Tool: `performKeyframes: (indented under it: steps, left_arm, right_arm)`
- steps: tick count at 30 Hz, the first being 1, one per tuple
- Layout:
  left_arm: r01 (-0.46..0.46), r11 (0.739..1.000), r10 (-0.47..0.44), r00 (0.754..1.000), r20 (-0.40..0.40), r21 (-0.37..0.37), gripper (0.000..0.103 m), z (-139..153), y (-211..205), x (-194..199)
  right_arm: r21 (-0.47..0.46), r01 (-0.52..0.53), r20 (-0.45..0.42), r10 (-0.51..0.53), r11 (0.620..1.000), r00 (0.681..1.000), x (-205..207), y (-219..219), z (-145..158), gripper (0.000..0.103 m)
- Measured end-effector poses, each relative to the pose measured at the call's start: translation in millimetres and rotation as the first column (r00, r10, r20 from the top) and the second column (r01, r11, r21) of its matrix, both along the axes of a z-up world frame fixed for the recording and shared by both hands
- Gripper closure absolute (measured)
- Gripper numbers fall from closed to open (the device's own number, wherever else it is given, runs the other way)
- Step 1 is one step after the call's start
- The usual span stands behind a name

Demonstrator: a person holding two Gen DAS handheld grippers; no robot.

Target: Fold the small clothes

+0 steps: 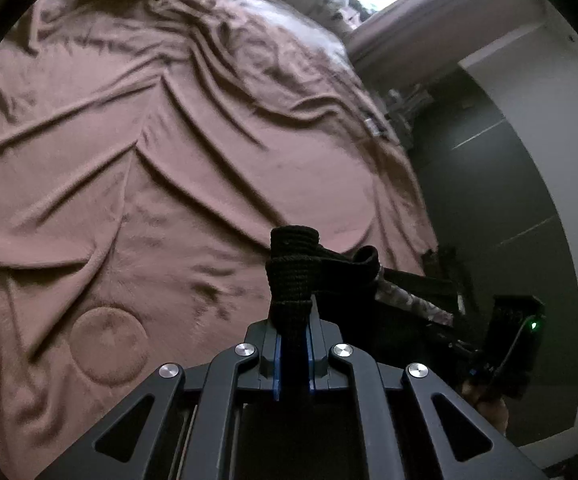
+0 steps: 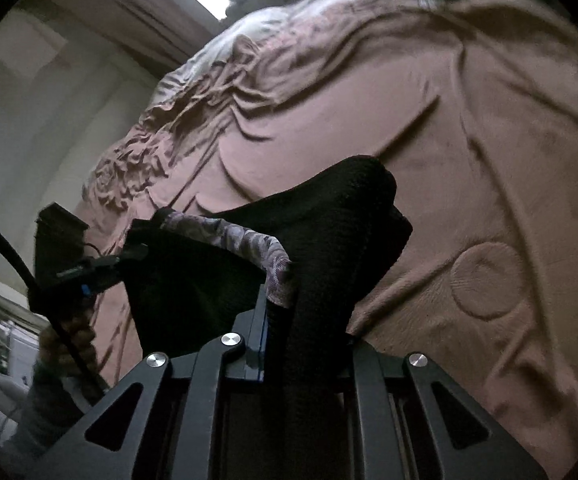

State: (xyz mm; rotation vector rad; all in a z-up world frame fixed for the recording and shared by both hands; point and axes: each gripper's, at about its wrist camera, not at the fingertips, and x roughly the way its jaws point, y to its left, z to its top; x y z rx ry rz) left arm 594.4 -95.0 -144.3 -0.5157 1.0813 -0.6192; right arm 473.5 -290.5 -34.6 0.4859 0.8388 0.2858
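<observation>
Now both grippers, left gripper (image 1: pixel 293 334) and right gripper (image 2: pixel 279 312), are clamping on the black garment (image 2: pixel 329 216), holding it stretched above the brown blanket (image 1: pixel 129 160), so folding is only just starting, with every fold remaining.

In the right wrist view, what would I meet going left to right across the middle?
Pale wall → the other tongs → patterned cloth edge → black garment → brown blanket's embossed circle.
</observation>
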Motion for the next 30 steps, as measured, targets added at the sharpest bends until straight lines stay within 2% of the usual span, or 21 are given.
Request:
performKeyframes:
  steps: [9, 30]
  left_arm:
    - [-0.007, 1.0, 0.009, 0.996, 0.088, -0.018, 0.094, 56, 6, -47]
    - [-0.038, 0.998, 0.05, 0.968, 0.246, -0.052, 0.094, 151, 28, -163]
  right_arm:
    - [-0.084, 0.016, 0.108, -0.007, 0.996, 0.994, -70, 33, 41, 0.092]
    - [-0.145, 0.019, 0.277, 0.022, 0.989, 0.961, -235, 51, 99, 0.092]
